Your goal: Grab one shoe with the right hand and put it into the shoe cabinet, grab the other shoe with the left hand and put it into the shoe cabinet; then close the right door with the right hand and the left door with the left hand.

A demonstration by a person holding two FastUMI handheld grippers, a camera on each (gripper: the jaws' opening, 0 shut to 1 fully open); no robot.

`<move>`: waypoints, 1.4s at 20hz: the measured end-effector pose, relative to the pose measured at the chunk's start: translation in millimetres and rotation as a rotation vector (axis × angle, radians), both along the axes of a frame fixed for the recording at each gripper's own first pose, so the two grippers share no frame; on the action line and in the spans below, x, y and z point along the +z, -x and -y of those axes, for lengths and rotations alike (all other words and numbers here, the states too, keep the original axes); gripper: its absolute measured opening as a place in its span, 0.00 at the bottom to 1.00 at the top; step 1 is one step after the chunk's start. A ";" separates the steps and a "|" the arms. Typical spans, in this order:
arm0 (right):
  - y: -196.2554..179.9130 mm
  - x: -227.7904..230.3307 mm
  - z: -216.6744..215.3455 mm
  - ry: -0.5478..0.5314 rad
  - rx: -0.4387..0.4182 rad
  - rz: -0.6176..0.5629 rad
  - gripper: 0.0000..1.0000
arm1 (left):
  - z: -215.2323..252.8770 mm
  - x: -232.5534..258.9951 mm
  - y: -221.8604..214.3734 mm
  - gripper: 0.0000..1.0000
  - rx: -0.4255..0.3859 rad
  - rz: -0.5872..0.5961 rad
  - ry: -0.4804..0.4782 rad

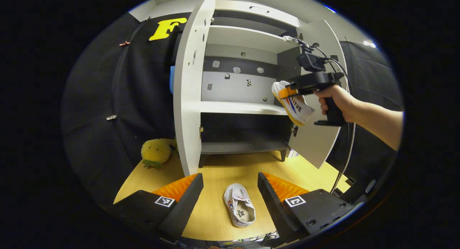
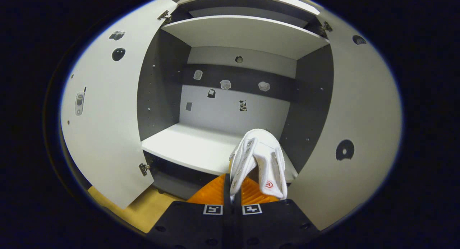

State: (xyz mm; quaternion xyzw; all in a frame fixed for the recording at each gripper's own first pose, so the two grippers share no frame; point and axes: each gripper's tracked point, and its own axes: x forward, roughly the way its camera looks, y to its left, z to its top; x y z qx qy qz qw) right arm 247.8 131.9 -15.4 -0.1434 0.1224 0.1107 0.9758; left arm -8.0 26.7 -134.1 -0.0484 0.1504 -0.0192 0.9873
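Two white canvas shoes were in play. One shoe was pinched by its upper edge between the pressed-together fingers of the right hand-held gripper, heel end up in the right gripper view, hanging in front of the right end of the cabinet's middle shelf. In the left gripper view the same shoe hung toe-down from the right hand-held gripper, at the level of the middle shelf and just beside the open right door; a hand gripped the tool's handle, with a bare forearm reaching in from the right and a cable trailing down.

The other shoe lay on the wooden floor, opening up, between the spread fingers of the left hand-held gripper, which touched nothing.

The shoe cabinet stood on short legs with both doors swung wide; the left door showed edge-on in the left gripper view. Its pale back panel carried small stickers across a dark band, and an upper shelf sat above. Stickers also marked the inner faces of the left door and right door in the right gripper view. A yellow plush toy rested on the floor, left of the cabinet, against the black cloth wall.
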 end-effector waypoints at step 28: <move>-228.9 -72.2 -50.5 0.086 0.030 -0.286 0.05 | -42.1 22.7 -23.6 0.95 0.395 -0.016 -0.014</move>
